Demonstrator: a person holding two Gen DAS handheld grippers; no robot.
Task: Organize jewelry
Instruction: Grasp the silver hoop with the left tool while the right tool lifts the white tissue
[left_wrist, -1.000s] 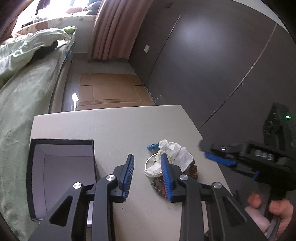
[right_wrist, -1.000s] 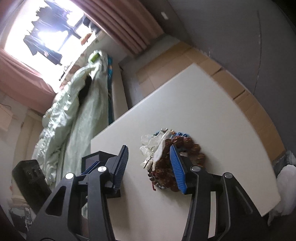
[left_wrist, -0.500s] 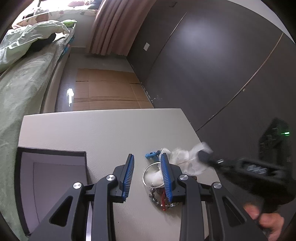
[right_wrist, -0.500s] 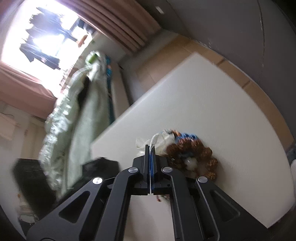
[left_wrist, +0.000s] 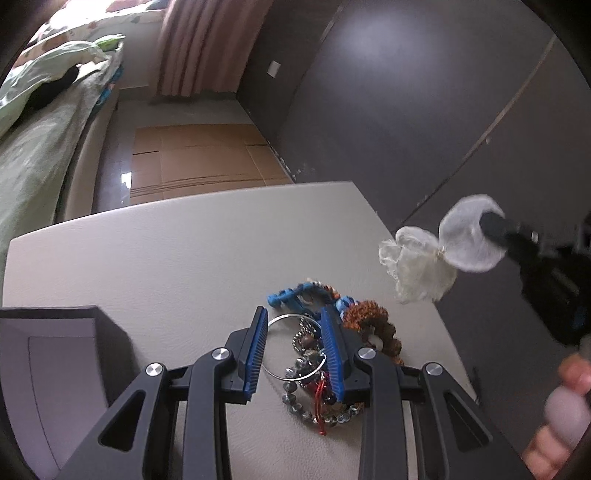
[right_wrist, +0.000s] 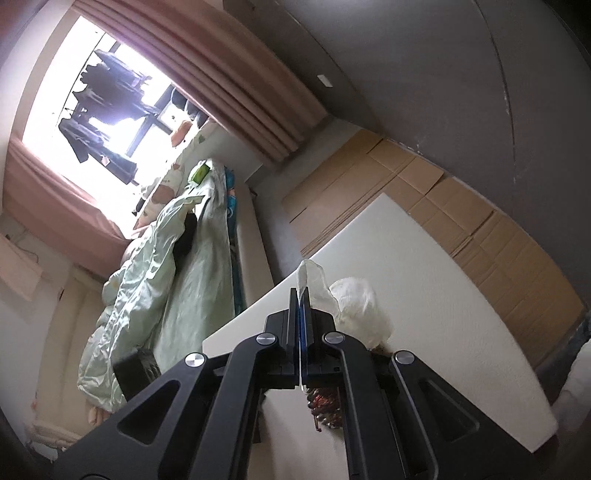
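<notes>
A pile of jewelry (left_wrist: 325, 354) lies on the white table (left_wrist: 184, 251): a silver bangle (left_wrist: 275, 363), brown bead bracelets (left_wrist: 373, 325), a blue piece (left_wrist: 291, 293) and grey beads. My left gripper (left_wrist: 295, 350) is open and hovers over the pile. My right gripper (right_wrist: 301, 299) is shut on a white sheer fabric piece (right_wrist: 354, 306) and holds it lifted above the table; the piece also shows in the left wrist view (left_wrist: 424, 266). A little of the pile (right_wrist: 325, 402) shows under the right gripper.
An open dark box (left_wrist: 55, 376) with a pale lining stands at the table's left. A bed with green bedding (right_wrist: 155, 258) is beyond it. Flattened cardboard (left_wrist: 199, 155) covers the floor behind the table. A dark wardrobe wall (left_wrist: 406, 92) is at the right.
My right gripper closed on the white fabric piece and lifted it up and right off the pile. My left gripper moved closer over the jewelry and stays open.
</notes>
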